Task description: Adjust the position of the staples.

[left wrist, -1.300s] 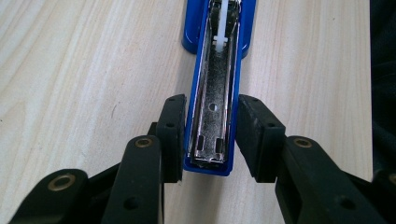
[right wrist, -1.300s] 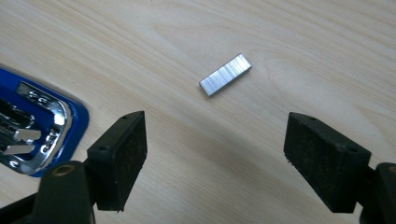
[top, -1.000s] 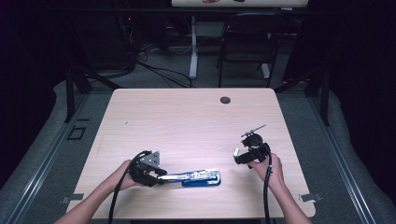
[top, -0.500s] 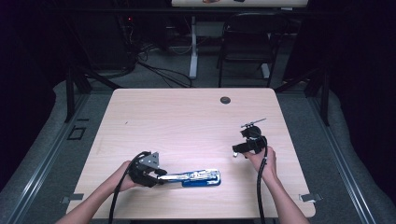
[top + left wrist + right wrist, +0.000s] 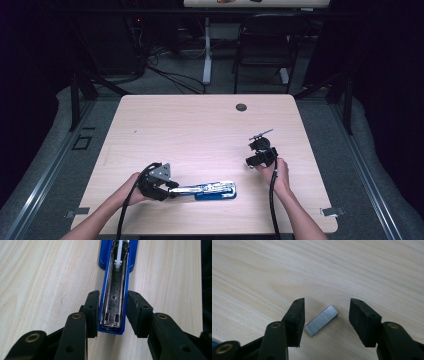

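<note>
Lying between right claw point(image 5: 325, 322) jaws — staple strip point(image 5: 321, 320), ungripped

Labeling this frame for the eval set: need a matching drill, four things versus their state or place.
Things:
1. blue metal stapler
2. silver strip of staples
3. left gripper
4. small dark round grommet

States:
A. loose on the wood, between open fingers
B. set in the table near its far edge
C. lying opened, magazine exposed
D. fingers astride the stapler's end

Pairs: 1-C, 2-A, 3-D, 4-B
</note>
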`<state>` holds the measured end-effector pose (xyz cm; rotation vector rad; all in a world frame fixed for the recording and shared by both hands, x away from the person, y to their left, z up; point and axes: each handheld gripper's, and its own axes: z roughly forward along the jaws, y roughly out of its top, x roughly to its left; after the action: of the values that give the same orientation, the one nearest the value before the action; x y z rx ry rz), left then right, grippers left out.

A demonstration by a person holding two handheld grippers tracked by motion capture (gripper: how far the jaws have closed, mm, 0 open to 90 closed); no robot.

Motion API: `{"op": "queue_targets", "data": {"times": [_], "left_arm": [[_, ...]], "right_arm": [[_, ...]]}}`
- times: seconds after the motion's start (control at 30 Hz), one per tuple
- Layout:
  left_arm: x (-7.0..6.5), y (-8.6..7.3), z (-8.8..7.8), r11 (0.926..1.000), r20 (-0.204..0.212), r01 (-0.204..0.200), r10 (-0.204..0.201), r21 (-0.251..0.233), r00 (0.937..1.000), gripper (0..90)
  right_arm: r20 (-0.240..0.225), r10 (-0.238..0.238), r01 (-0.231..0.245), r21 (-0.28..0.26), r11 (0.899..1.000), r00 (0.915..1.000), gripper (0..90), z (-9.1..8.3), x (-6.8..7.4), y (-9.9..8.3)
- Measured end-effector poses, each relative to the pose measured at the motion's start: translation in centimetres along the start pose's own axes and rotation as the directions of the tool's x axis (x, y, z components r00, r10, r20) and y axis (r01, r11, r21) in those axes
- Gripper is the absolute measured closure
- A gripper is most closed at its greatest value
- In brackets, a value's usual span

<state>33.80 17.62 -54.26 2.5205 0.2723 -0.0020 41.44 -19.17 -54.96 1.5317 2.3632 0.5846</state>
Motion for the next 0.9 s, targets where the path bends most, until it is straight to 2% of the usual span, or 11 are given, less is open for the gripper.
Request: {"op": "queue_targets", "data": {"times": [0.07,0.23,0.43,0.63,0.7,0.9], "left_arm": [[0.0,0.0,0.0,1.0,0.001,-0.002,0.002,0.0,1.0,63.6],[0.0,0.0,0.0,1.0,0.002,-0.008,0.008,0.005,1.0,63.6],[0.1,0.0,0.0,1.0,0.003,-0.007,0.007,0.001,1.0,63.7],[0.0,0.0,0.1,0.9999,-0.007,-0.011,0.011,-0.006,0.9999,63.7],[0.0,0.0,0.1,0.9999,-0.007,-0.011,0.011,-0.005,0.9999,63.7],[0.1,0.0,0.1,0.9998,-0.004,-0.018,0.018,-0.002,0.9998,63.9]], "right_arm": [[0.006,-0.004,0.004,0.021,1.0,1.0,53.0,0.1,0.2,0.0],[0.006,-0.017,0.017,0.032,0.999,0.9998,62.6,-0.1,0.2,-0.1],[-0.01,-0.023,0.023,0.062,0.998,0.9997,68.9,-0.1,-0.1,-0.1],[-0.005,-0.031,0.031,0.079,0.996,0.9995,76.1,-0.3,-0.2,0.0],[-0.014,-0.016,0.017,0.082,0.996,0.9998,77.3,-0.4,-0.4,0.0],[-0.017,-0.025,0.027,0.114,0.993,0.9995,77.0,-0.5,-0.9,0.0]]}}
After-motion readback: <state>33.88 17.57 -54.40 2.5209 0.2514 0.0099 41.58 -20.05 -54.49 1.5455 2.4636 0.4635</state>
